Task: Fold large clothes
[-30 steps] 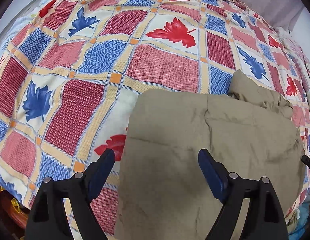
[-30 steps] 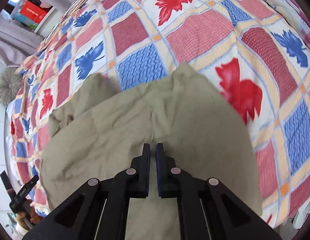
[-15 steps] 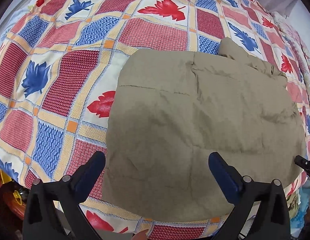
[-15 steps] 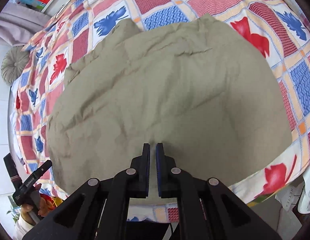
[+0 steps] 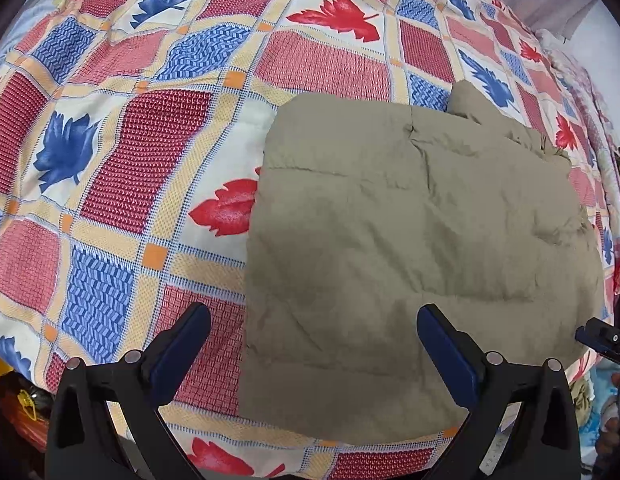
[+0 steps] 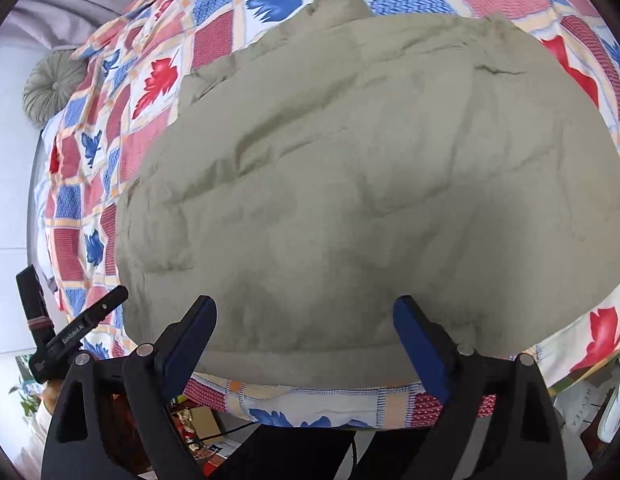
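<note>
The left gripper [image 5: 314,340] hangs with its blue-padded fingers [image 5: 181,344] spread wide and nothing between them; beneath the gap lie the near left edge of the folded khaki garment [image 5: 414,240] and a strip of the patchwork bedcover [image 5: 157,128]; its left finger hangs over the bedcover, its right finger over the garment; whether the pads touch the cloth cannot be told from this view; off to its right, at the picture's edge, the dark tip of the other tool shows beside the garment's right edge

The right gripper [image 6: 305,340] is likewise wide open and holds nothing; its fingers [image 6: 420,344] frame the near hem of the garment [image 6: 350,184], which lies just beyond them and close to the near edge of the bed, where the bedcover [image 6: 310,402] hangs over; to its left the black left gripper [image 6: 83,326] shows in the person's hand, beside the garment's left edge

Ahead of both tools the garment lies as a puffy, creased, roughly square bundle flat on the bed; at its far side a lumpy bunched part sticks out past the neat outline; beyond it the cover of red and blue leaf squares runs on; far off to the right gripper's left, a round grey-green tufted cushion [image 6: 49,88] rests at the edge of the bed
</note>
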